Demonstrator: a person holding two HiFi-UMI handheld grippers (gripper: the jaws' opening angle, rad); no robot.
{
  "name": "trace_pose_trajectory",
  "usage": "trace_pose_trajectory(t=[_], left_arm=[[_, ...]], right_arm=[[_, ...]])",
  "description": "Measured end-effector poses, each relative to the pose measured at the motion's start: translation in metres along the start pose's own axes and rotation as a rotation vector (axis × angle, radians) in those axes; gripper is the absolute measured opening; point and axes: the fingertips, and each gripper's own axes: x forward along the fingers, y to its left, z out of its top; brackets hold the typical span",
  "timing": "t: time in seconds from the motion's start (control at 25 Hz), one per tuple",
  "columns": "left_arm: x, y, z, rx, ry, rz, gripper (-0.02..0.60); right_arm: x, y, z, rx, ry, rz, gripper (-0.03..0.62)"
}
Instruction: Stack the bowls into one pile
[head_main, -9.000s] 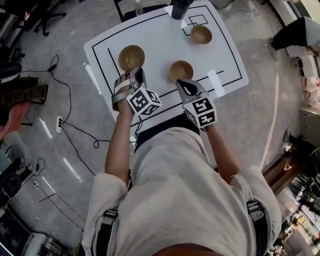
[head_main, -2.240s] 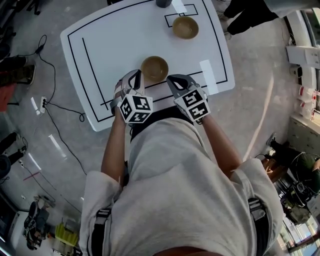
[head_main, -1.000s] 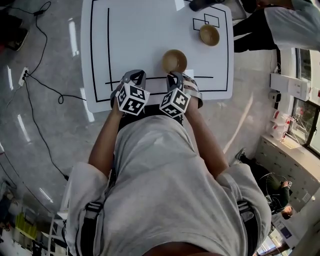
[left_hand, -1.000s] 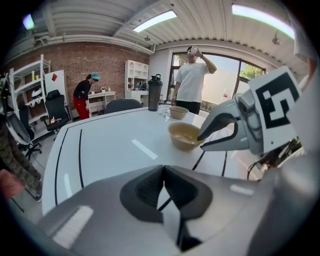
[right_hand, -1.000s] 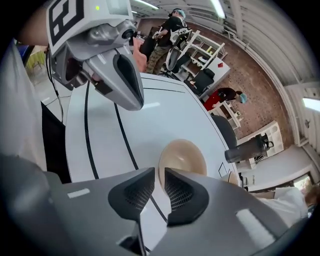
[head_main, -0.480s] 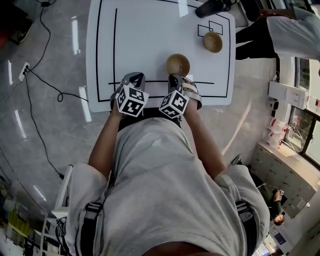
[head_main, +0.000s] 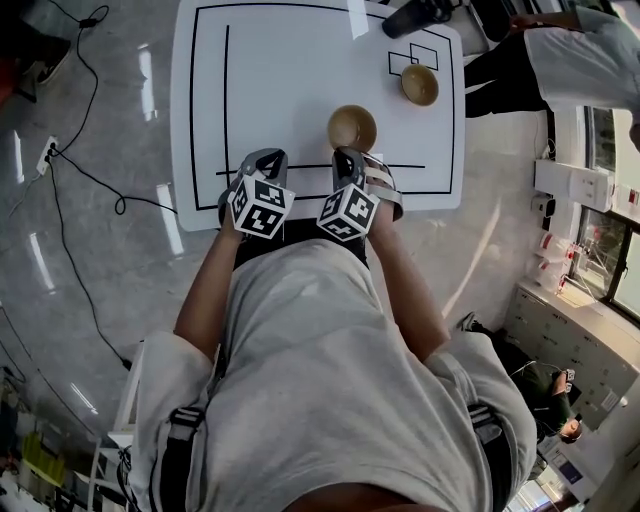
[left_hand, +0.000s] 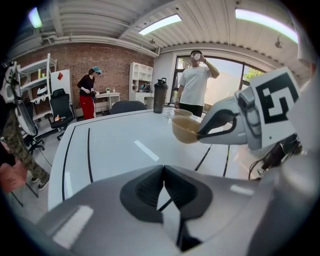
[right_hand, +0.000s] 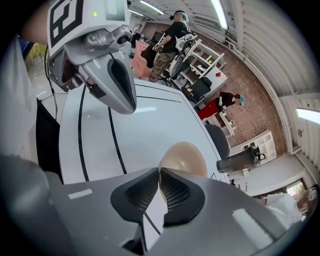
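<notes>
Both grippers hang empty over the near edge of the white desk with black lines (head_main: 280, 80). The left gripper (left_hand: 163, 172) has its fingers pressed together, and so has the right gripper (right_hand: 159, 172). The near tan round bowl (head_main: 352, 127) sits just at 12 o'clock of the right gripper; the far tan round bowl (head_main: 419, 85) stands at 1 o'clock beyond, well apart. The right gripper is nearer both, so the reach is probably its own

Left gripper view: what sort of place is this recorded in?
Probably an open-plan office or lab workspace: a brick wall with white shelving, an office chair, and a white table marked with black lines.
</notes>
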Motion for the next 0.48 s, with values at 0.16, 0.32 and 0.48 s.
trace_pose_trajectory(t=[0.16,0.32,0.48], left_arm=[[0.005,-0.004,0.010,-0.004,-0.007,0.019,0.003],[0.018,-0.007,0.028,-0.017,-0.021,0.042,0.003],[0.029,-0.010,0.048,-0.045,-0.027,0.075,0.003]], right_arm=[[-0.005,-0.011,0.000,0.019,-0.035,0.014,0.020],[-0.005,-0.035,-0.002,0.016,-0.073,0.020,0.020],[-0.003,-0.055,-0.010,0.011,-0.098,0.032,0.021]])
